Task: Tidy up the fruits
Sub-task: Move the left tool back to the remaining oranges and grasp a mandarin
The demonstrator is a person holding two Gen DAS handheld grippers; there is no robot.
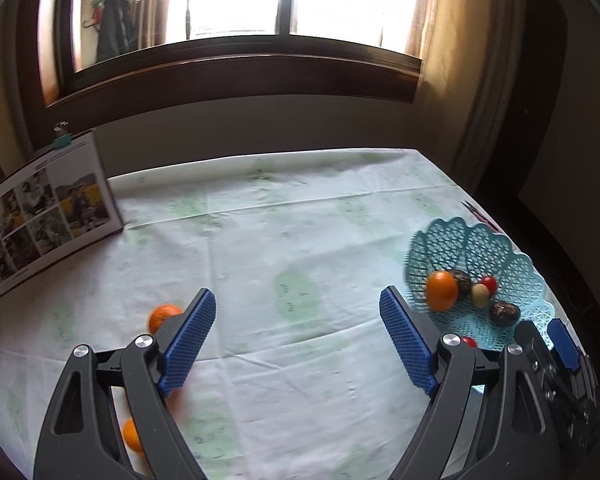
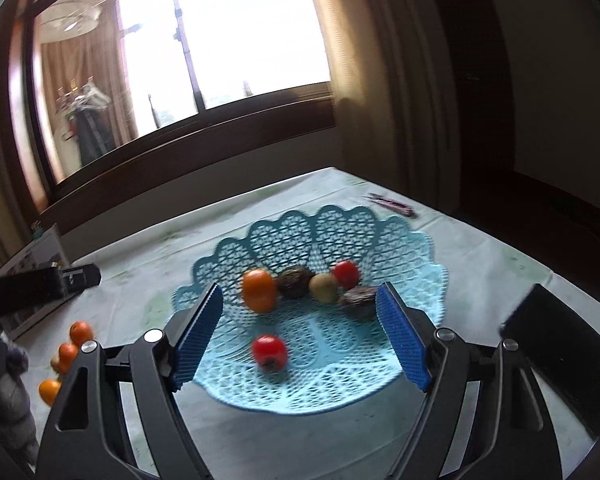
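A table (image 1: 284, 240) under a pale cloth with faint green prints stands against a wall below a wide, dark-framed window (image 1: 236, 0) that glares white; tan curtains (image 1: 440, 40) hang at its right side.

The left gripper (image 1: 296, 336) tilts down over the middle of the table, its blue-padded jaws spread wide with only bare cloth between them. The right gripper (image 2: 300, 332) also slants down, over the near side of the basket, its jaws likewise wide apart and pressing on nothing; the red fruit (image 2: 269, 352) lying between them on the basket floor is free of both pads. In the left wrist view the right gripper's tip shows at the basket's near right edge.

The light blue lattice basket (image 2: 340, 384), shallow with a scalloped rim, sits toward the right edge of the table. Along its far side lies a row: an orange (image 2: 259, 290) at the left, a dark brown fruit (image 2: 294, 280) touching it, a yellowish fruit (image 2: 323, 288), and a second red fruit (image 2: 346, 274) behind that. Another dark brown fruit (image 2: 358, 300) rests just beside the right jaw.

Loose oranges (image 2: 72, 340) lie on the cloth near the left edge of the table, well apart from the basket; one orange (image 1: 162, 316) sits partly behind the left gripper's left jaw. A photo calendar (image 1: 44, 224) stands propped at the far left corner, with a teal clip (image 1: 62, 140) on top. A small pink item (image 2: 392, 204), too blurred to identify, lies by the far right edge.
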